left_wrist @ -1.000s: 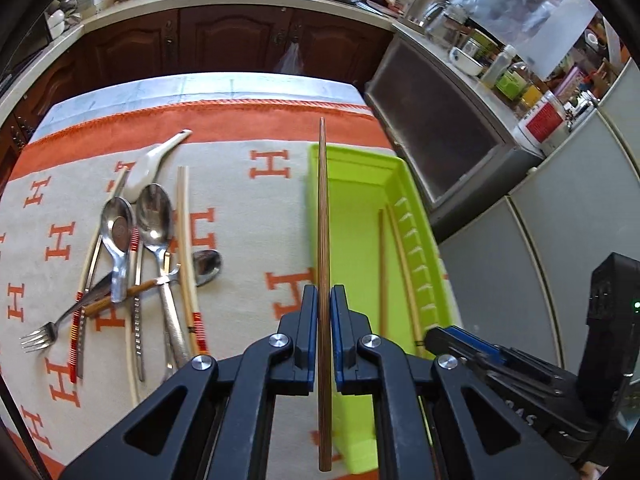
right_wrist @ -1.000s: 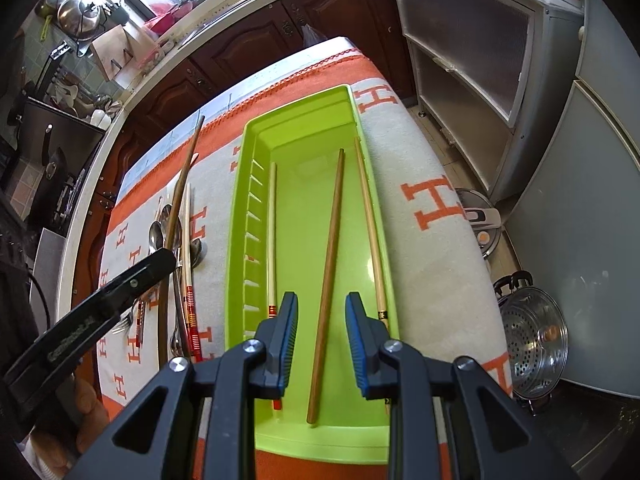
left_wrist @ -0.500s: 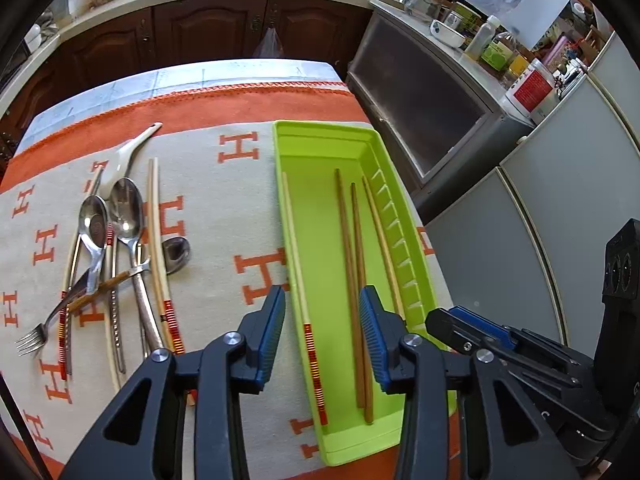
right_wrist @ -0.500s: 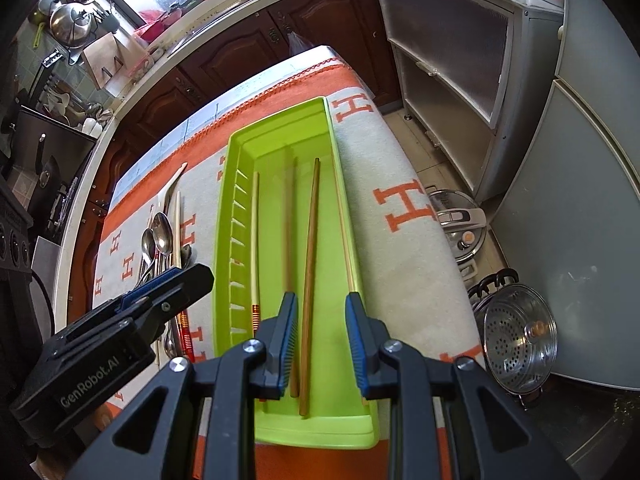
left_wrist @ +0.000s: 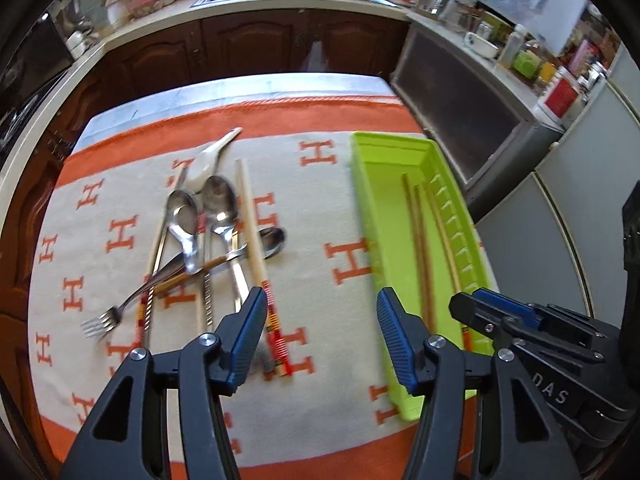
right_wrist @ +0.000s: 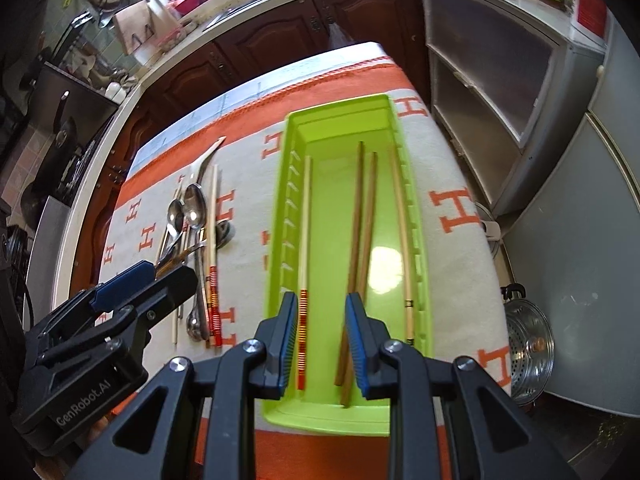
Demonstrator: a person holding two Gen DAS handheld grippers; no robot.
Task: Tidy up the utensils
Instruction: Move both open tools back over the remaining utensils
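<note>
Ahead of me dark wooden cabinets (left_wrist: 248, 48) run under a pale countertop (left_wrist: 280, 2) (cluttered, daylight glinting off it); grey cupboards (right_wrist: 580, 184) stand right, a steel steamer pot (right_wrist: 528, 344) on the floor.

Dropped from the left gripper (left_wrist: 322, 336): the dark brown chopstick (right_wrist: 355, 216), now lying in the green tray (right_wrist: 420, 248) beside its twin, ahead of the right gripper (right_wrist: 322, 340). Jaws just opened wide, nothing between the pads (left_wrist: 250, 332); swung back over the cloth, red-banded chopstick (left_wrist: 256, 256) just past the left pad.
</note>
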